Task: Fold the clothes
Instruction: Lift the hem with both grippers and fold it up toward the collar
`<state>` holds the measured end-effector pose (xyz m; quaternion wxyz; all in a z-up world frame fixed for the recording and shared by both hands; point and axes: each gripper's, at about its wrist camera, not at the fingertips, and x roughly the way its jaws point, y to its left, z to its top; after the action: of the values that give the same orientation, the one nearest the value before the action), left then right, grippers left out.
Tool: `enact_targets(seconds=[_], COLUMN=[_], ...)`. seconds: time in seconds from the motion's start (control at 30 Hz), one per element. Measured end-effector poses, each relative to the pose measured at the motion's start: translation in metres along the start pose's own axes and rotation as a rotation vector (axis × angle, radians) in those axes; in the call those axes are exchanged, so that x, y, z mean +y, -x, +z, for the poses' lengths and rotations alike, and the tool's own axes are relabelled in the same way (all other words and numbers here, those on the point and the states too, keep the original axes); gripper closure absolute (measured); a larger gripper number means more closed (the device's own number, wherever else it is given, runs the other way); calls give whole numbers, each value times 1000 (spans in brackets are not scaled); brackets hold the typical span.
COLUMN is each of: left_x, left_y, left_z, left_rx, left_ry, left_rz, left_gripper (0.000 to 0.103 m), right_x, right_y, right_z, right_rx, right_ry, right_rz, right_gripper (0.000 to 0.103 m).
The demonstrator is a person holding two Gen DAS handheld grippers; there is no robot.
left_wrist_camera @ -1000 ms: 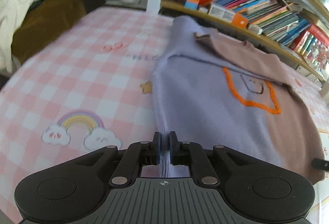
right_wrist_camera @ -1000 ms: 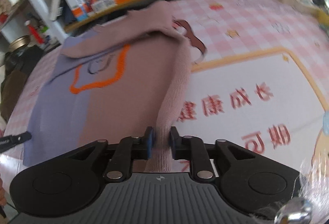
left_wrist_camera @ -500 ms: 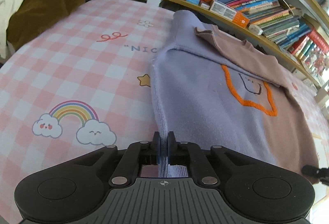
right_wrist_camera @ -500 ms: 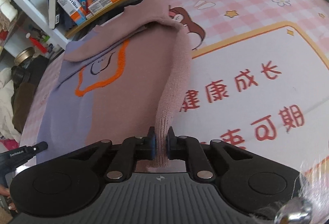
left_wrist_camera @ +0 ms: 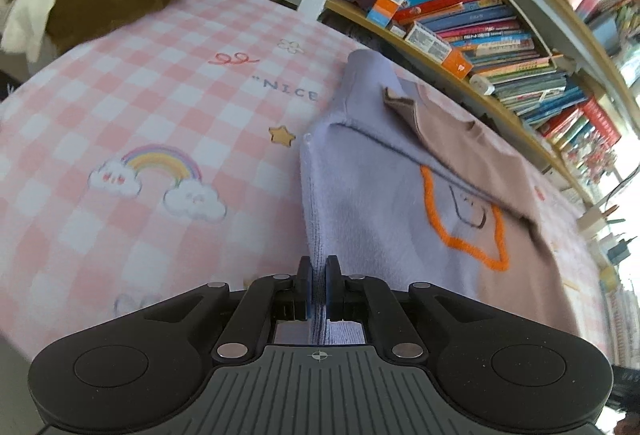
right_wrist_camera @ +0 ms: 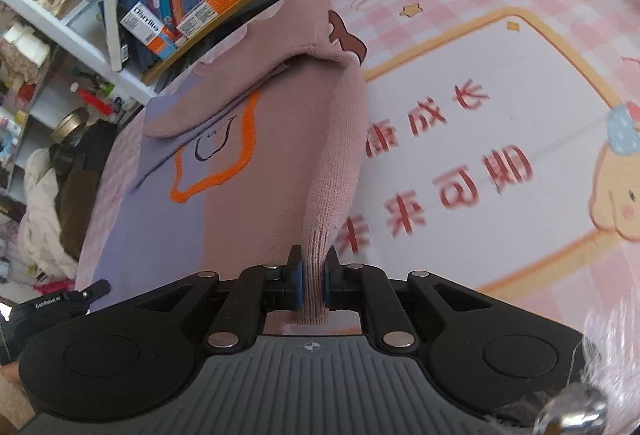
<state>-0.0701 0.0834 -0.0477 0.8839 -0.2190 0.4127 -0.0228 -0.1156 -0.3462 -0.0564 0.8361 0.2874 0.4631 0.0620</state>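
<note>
A pink checked mat point(left_wrist_camera: 132, 107) carried the lilac-and-mauve sweater point(left_wrist_camera: 384, 219), which lay beside the bookshelf point(left_wrist_camera: 480, 31). The left gripper point(left_wrist_camera: 318, 285) was clamped on its lilac hem corner, the right gripper point(right_wrist_camera: 312, 281) on its mauve hem corner.

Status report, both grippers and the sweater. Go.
Left gripper shut on lilac-and-mauve knit sweater hem. Right gripper shut on its mauve side. Nothing in the way.
</note>
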Motion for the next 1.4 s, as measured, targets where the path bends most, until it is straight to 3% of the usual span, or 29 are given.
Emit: enact_targets(seconds=[0.43,0.6,0.67,0.83,1.03,1.23,1.4], left_x=[9,10,9,3,-1,-9,-12], left_y=[40,44,48,55,49,29,4], left_z=[-58,-66,-60,-33,6,43,68], left_rx=[42,58,32,-67,-171,-190,-175], left_ry=[50,96,138,221,333,395,407], left_rz=[28,16,-26,-142,-253,-312,-305], left_gripper=[98,98,98,98,98,98,97], right_x=[-33,-34,-32,-16,-2,8,13], right_y=[39,46,53,79,89,78,57], right_z=[-43,-46,-42,-13,37,74,102], right_rx=[140,166,142,-27,-224,-286,-296], right_ry=[-69,-74,-82,-79,-97,-105,-125], right_rz=[68,79,114,241,250,255,247], right_gripper=[94,94,94,94,94,94,94])
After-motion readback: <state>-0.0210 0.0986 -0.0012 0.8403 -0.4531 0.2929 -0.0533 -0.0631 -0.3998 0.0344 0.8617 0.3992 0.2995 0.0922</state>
